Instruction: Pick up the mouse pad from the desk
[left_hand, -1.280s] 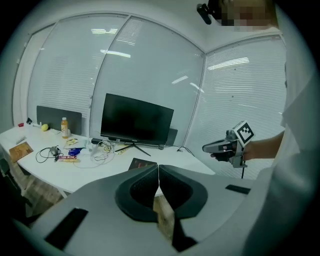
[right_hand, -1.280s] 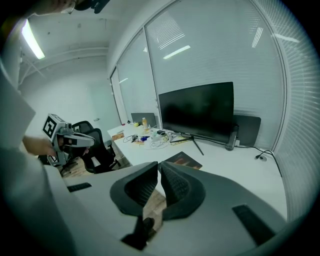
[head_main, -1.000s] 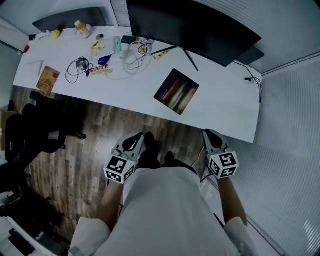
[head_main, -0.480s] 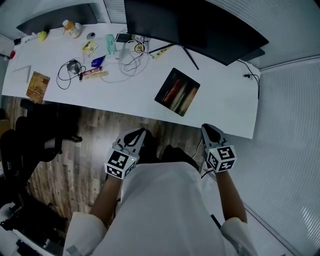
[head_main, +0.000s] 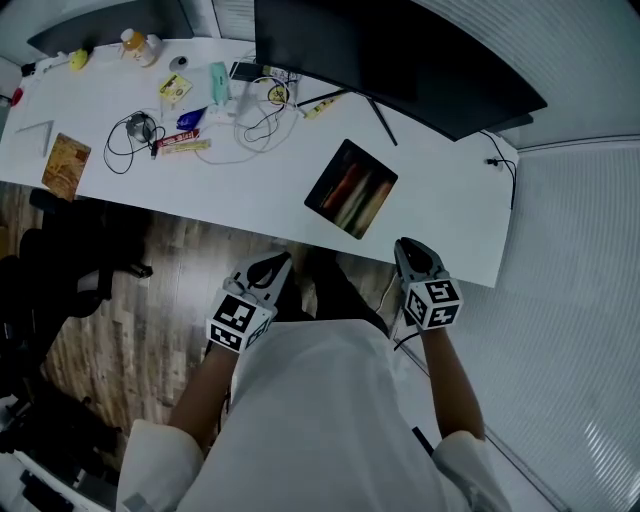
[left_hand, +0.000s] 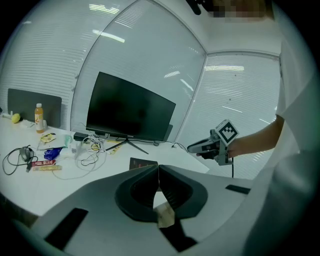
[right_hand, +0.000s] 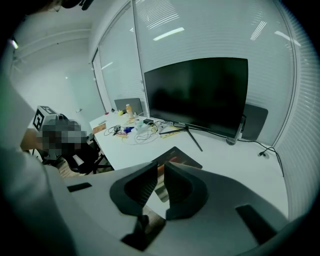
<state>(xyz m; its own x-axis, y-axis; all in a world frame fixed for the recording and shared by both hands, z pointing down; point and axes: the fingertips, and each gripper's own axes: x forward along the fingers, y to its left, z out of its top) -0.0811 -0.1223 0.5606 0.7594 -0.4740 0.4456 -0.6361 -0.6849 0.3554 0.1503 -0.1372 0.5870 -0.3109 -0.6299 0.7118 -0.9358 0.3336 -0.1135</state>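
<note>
Left gripper (head_main: 271, 268) and right gripper (head_main: 407, 249) both clenched and empty; pad (head_main: 351, 188) untouched on the table (head_main: 440, 215).
The pad lies flat and skewed on the white table, near its front edge, below the monitor (head_main: 400, 55). It sits at 1 o'clock from the left gripper and 11 o'clock from the right, apart from both. Each gripper's jaws meet with nothing between them. Cables (head_main: 262, 122) and small clutter lie at the pad's 10 o'clock.
</note>
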